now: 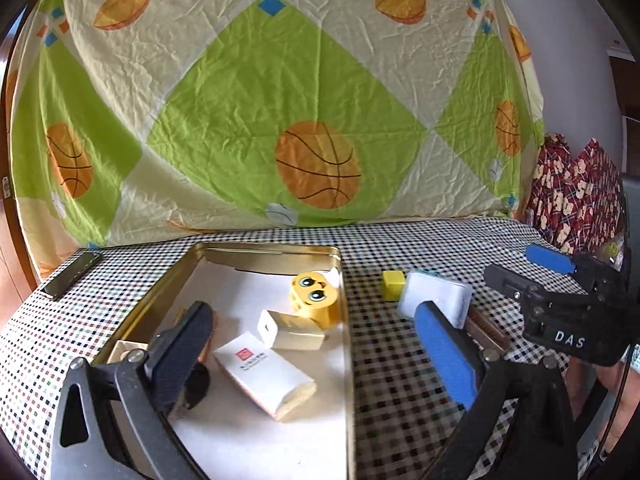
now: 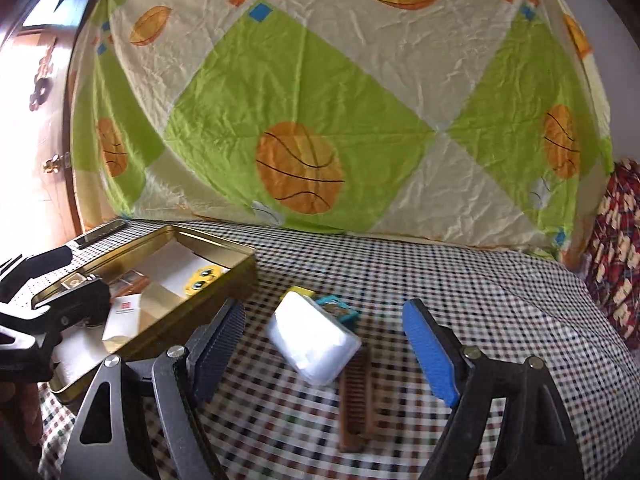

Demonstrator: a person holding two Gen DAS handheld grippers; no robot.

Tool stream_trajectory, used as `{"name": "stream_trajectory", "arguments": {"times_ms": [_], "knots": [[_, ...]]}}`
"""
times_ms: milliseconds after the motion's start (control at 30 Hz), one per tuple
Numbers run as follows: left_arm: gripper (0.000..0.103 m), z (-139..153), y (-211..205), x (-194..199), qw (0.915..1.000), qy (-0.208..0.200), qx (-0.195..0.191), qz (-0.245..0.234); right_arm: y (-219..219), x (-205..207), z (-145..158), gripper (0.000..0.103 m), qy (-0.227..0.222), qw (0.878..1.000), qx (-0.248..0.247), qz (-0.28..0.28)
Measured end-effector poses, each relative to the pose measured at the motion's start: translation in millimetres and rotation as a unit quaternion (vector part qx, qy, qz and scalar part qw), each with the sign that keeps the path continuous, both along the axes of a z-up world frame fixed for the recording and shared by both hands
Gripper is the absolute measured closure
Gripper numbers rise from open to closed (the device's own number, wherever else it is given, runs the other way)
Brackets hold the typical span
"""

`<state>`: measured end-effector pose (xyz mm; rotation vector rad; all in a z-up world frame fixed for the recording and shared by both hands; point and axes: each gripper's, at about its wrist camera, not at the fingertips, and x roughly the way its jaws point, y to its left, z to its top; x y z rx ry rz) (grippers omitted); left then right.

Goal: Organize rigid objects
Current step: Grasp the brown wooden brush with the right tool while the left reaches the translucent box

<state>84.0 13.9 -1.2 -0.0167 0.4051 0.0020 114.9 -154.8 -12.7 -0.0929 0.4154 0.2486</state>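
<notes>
A gold tin tray [image 1: 347,320] holds a white box with a red logo [image 1: 264,372], a cream box [image 1: 290,330] and a yellow owl-face block [image 1: 316,294]. My left gripper [image 1: 316,354] is open above the tray, empty. On the checked cloth right of the tray lie a translucent white box [image 2: 312,338], a yellow cube [image 1: 393,285], a teal item [image 2: 340,310] and a brown comb [image 2: 356,400]. My right gripper [image 2: 324,344] is open around the white box, just above it. The tray [image 2: 180,312] shows at left in the right wrist view.
A dark flat bar [image 1: 72,274] lies at the table's far left corner. A green and cream ball-patterned sheet [image 1: 280,100] hangs behind the table. A red patterned cloth [image 1: 576,196] sits at the far right. The right gripper's body [image 1: 576,304] is close to the white box.
</notes>
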Motion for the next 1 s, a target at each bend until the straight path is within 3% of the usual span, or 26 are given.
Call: {"name": "stream_trajectory", "arguments": {"times_ms": [167,467,633,767,800,833,1000], "knots": [[0.001,-4,-28,15,0.9997,0.018,0.000,-0.018,-21,20,-15,0.020,0.056,0.998,-0.011,-0.026],[0.001,-6,-54,30,0.9989,0.034,0.024,-0.022,-12,38,-37,0.022,0.145,0.988,-0.043,0.016],[0.001,-8,-54,36,0.9987,0.040,0.017,-0.025,-9,53,-46,0.038,0.187,0.981,-0.054,0.020],[0.001,-13,-59,45,0.9981,0.049,0.024,-0.031,-10,64,-48,0.041,0.199,0.978,-0.055,0.020],[0.001,-14,-62,47,0.9977,0.053,0.027,-0.033,-8,66,-51,0.062,0.208,0.976,-0.061,0.026],[0.001,-15,-64,50,0.9973,0.057,0.030,-0.036,-8,67,-53,0.075,0.216,0.974,-0.066,0.029],[0.001,-18,-74,59,0.9956,0.072,0.037,-0.048,-18,65,-48,0.076,0.204,0.977,-0.052,0.014]]}}
